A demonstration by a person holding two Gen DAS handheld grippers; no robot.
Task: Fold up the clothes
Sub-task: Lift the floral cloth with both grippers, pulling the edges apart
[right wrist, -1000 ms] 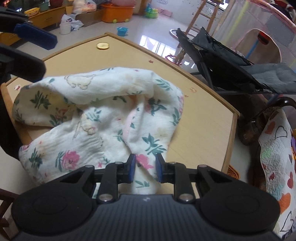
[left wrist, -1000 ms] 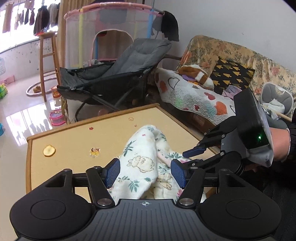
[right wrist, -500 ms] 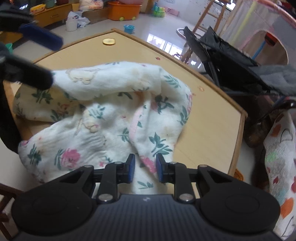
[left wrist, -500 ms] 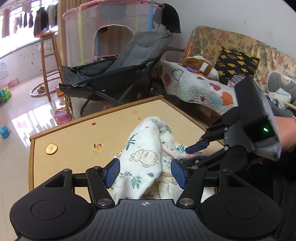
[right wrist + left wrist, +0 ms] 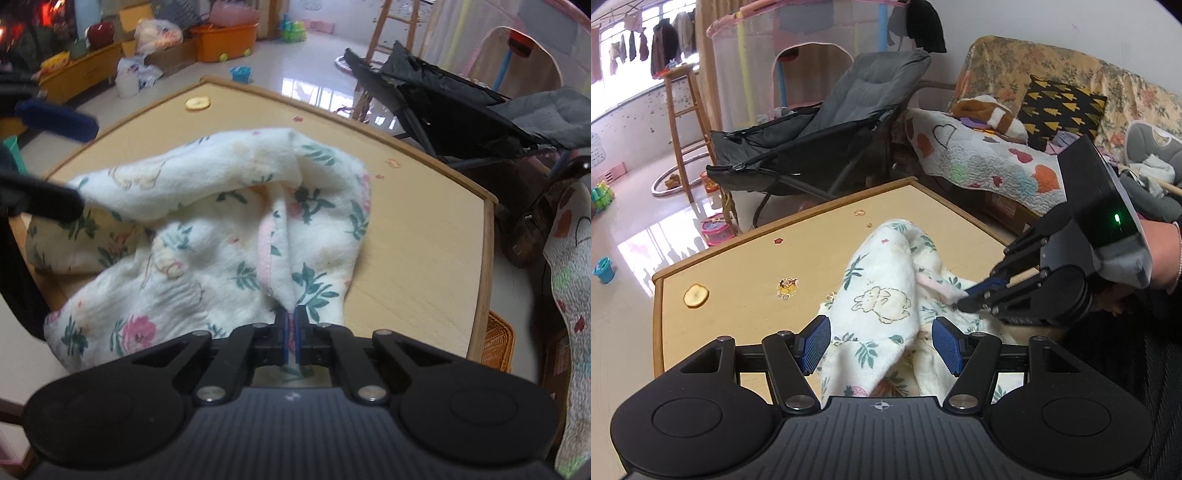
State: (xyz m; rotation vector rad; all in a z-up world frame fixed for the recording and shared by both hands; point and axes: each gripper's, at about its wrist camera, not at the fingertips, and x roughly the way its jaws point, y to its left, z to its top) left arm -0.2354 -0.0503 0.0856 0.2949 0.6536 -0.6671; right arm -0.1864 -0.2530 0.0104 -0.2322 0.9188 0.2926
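Observation:
A white floral baby garment [image 5: 882, 295] lies bunched on the wooden table [image 5: 738, 280], hanging over its near edge; it also shows in the right wrist view [image 5: 207, 236]. My right gripper [image 5: 291, 332] is shut on a pink-trimmed fold of the garment; it shows in the left wrist view [image 5: 967, 295] at the garment's right side. My left gripper [image 5: 881, 343] is open, its blue pads either side of a raised ridge of the cloth, not pinching it. One of its fingers [image 5: 55, 118] shows at the left of the right wrist view.
Small stickers and a yellow round piece [image 5: 696, 295] lie on the table. A grey folding chair [image 5: 827, 133] stands beyond the far edge, a couch with a heart-print quilt [image 5: 990, 158] to the right. A wicker basket [image 5: 496, 339] sits below the table's right edge.
My right gripper's jaws have closed from a narrow gap onto the pink-trimmed fold and pulled it up into a ridge. My left gripper stays open and has moved a little along the garment.

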